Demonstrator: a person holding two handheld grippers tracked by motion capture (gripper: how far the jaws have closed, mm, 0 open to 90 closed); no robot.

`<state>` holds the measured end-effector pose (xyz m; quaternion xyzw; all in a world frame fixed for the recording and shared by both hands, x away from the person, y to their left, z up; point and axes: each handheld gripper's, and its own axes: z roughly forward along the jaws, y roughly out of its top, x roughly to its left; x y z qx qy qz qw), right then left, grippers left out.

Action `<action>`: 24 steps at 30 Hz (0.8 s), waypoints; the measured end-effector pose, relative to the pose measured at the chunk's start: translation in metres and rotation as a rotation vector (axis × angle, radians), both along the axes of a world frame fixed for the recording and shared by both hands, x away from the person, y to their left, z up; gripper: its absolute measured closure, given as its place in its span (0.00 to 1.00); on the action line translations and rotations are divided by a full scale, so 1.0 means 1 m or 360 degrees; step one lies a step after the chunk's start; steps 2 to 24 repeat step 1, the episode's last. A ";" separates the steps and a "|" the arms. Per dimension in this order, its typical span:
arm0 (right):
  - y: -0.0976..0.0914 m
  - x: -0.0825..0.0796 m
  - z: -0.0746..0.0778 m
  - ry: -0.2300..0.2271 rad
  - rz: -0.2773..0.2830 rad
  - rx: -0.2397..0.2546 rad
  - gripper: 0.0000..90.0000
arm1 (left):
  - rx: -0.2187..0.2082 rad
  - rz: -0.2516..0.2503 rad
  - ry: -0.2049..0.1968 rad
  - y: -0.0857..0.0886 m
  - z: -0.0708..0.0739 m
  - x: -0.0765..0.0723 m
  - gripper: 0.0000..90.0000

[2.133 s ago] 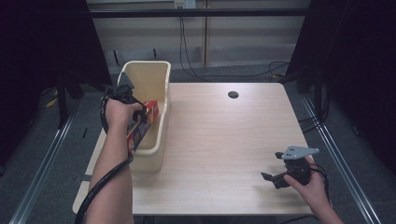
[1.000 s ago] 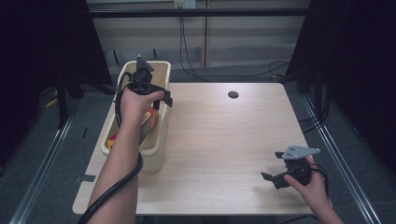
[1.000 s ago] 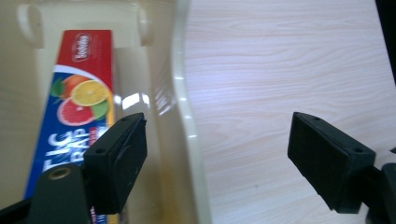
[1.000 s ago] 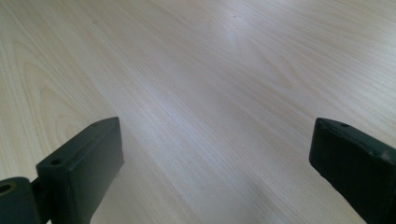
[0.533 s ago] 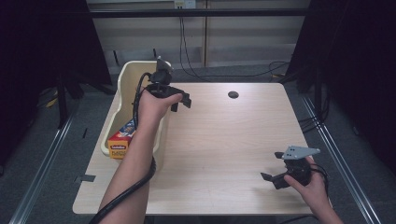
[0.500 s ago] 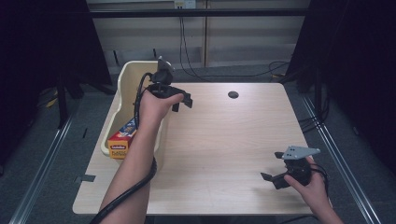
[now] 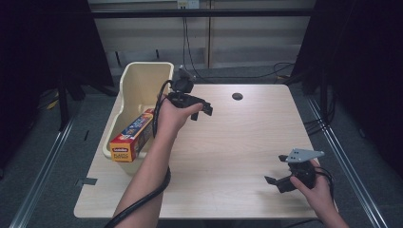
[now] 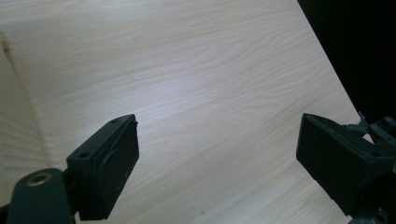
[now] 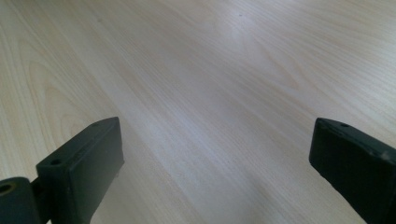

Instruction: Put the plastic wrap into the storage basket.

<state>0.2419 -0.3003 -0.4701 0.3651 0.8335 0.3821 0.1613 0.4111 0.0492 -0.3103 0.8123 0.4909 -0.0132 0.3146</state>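
**Box is in the bin, my left hand comes away empty**

In the high view, my left gripper is now over the bare desk, a little left of the centre of the frame and just right of the cream bin. A second ago it was above the bin; now it has moved out to the right, across the bin's rim. Its fingers have just been opening, and nothing is between them. The orange box lies inside the bin at the left of the frame, tilted, with its near end resting on the bin's front rim. It is apart from my hand. My right gripper rests at the lower right of the frame, in the same place as before, and its fingers stand open and empty.

In the left gripper view, my two black fingers are wide apart at the bottom corners, and between them is plain wood. At the left edge I see a pale strip, I think the bin's wall.

In the right gripper view, the fingers are also spread wide over bare wood, holding nothing.

My judgement: the placing step is finished, because the box is released and stays in the bin. No other thing waits on the desk, so both hands are free.
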 end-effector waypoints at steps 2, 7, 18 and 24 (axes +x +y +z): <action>0.000 0.000 0.000 -0.0001 -0.0004 0.0001 0.03 | -0.0008 0.0000 -0.0001 -0.002 0.000 0.000 0.14; 0.000 0.000 0.000 -0.0001 -0.0004 0.0001 0.03 | -0.0008 0.0000 -0.0001 -0.002 0.000 0.000 0.14; 0.000 0.000 0.000 -0.0001 -0.0004 0.0001 0.03 | -0.0008 0.0000 -0.0001 -0.002 0.000 0.000 0.14; 0.000 0.000 0.000 -0.0001 -0.0004 0.0001 0.03 | -0.0008 0.0000 -0.0001 -0.002 0.000 0.000 0.14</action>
